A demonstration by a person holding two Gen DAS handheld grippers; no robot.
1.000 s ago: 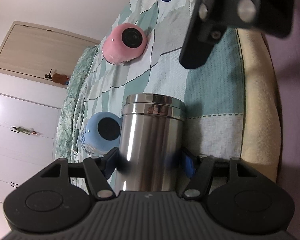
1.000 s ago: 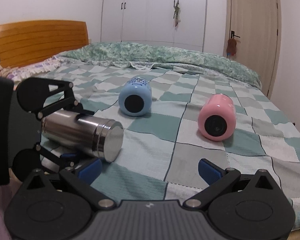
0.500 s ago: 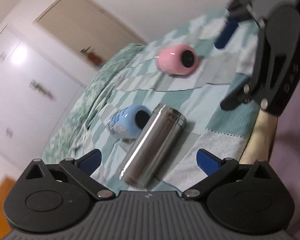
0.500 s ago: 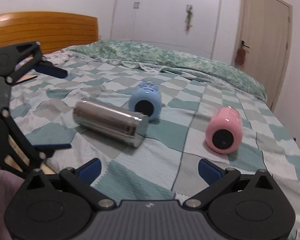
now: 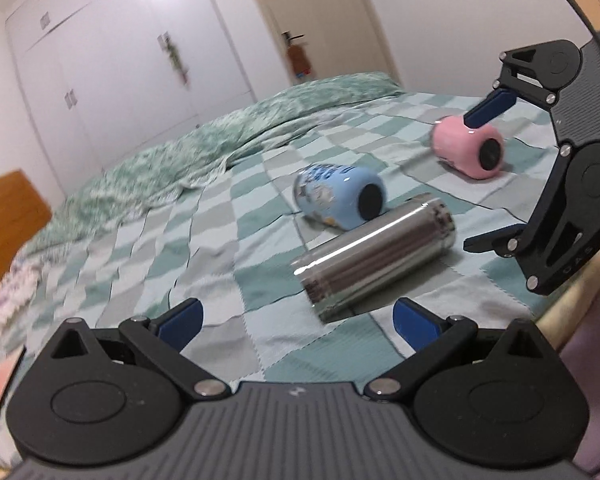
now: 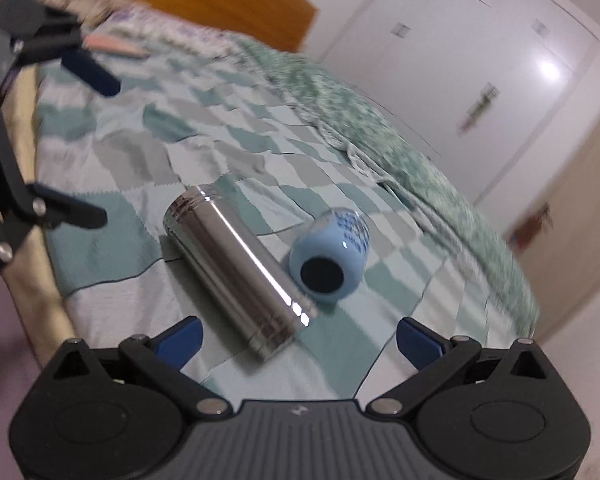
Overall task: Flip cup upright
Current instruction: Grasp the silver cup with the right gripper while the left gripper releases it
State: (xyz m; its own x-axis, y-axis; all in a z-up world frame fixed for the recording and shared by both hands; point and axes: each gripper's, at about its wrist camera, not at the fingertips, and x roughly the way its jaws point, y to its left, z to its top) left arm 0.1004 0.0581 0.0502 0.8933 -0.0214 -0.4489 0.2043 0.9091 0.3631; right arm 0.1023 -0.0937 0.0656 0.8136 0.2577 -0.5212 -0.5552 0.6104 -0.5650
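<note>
I see 3 cups lying on their sides on the checked quilt (image 5: pixel 228 240). The steel cup (image 5: pixel 374 256) lies nearest both cameras, close to the bed's near edge. The blue cup (image 5: pixel 340 196) lies just beyond it; from the right wrist view the 2 look to be touching or nearly so, and I cannot tell which. The pink cup (image 5: pixel 468 146) lies well apart from them, farther off.

My left gripper (image 5: pixel 296 318) has its jaws spread wide and holds nothing; the steel cup sits just ahead of the blue fingertips (image 5: pixel 180 316), clear of them. My right gripper (image 6: pixel 298 334) is likewise spread and empty, with the steel cup's near end reaching between its fingers. Motion blur softens both views. No cup stands upright.
</note>
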